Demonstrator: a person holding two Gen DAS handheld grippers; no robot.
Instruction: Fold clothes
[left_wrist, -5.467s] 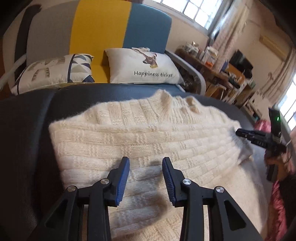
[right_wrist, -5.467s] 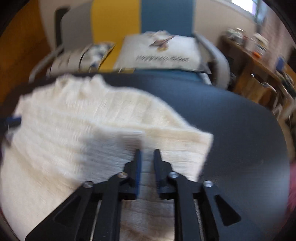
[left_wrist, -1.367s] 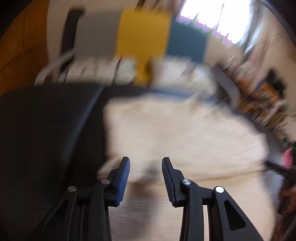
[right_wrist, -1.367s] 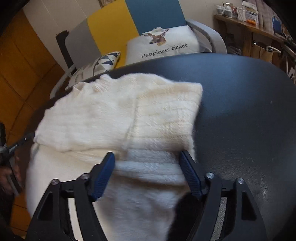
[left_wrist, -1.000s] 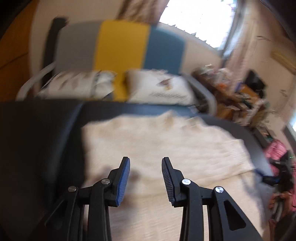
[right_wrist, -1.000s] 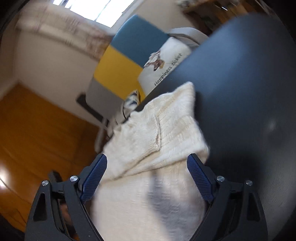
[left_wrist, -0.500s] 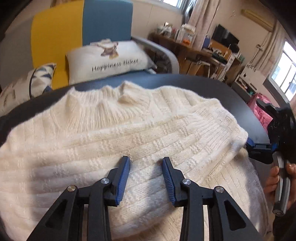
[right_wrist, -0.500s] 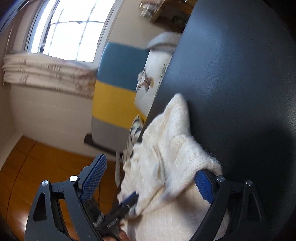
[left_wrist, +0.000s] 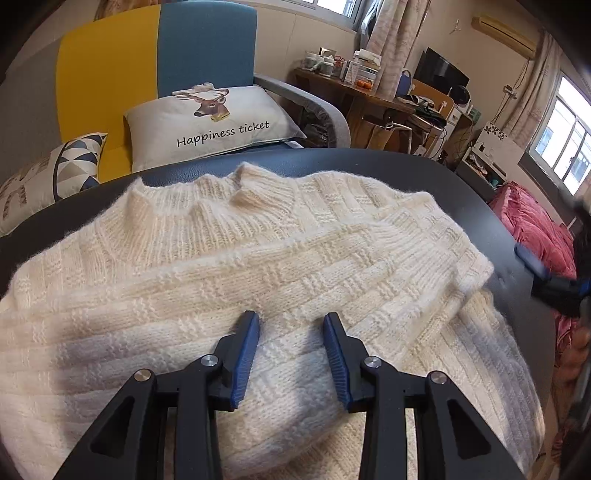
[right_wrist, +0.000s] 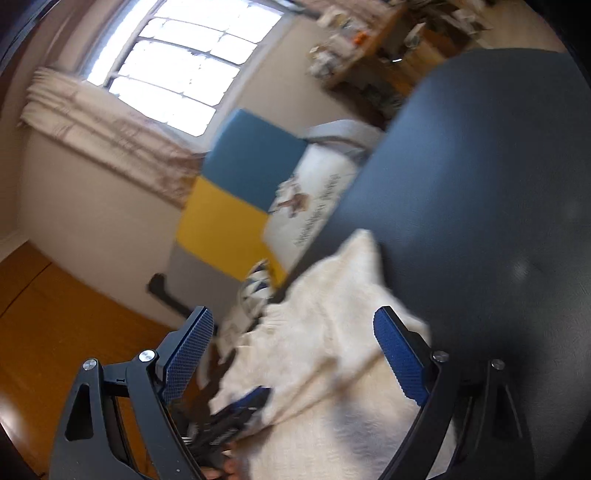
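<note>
A: Status? The sweater (left_wrist: 258, 266) lay on the dark desk (left_wrist: 424, 170), sleeves folded in, collar toward the far edge.

B: The body fold remained. Left gripper (left_wrist: 291, 354) fingers stood apart, pinching nothing; right gripper (right_wrist: 291, 354) fingers spread wide, empty.

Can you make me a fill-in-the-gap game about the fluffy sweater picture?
1. The cream knitted sweater lies on a table whose colour is ____.
2. The cushion behind the table shows a deer's head and the words "____ ticket".
3. The left hand-held gripper has pads coloured ____.
4. The right hand-held gripper has its jaws ____, gripping nothing.

Missing words: black; Happiness; blue; open
</note>
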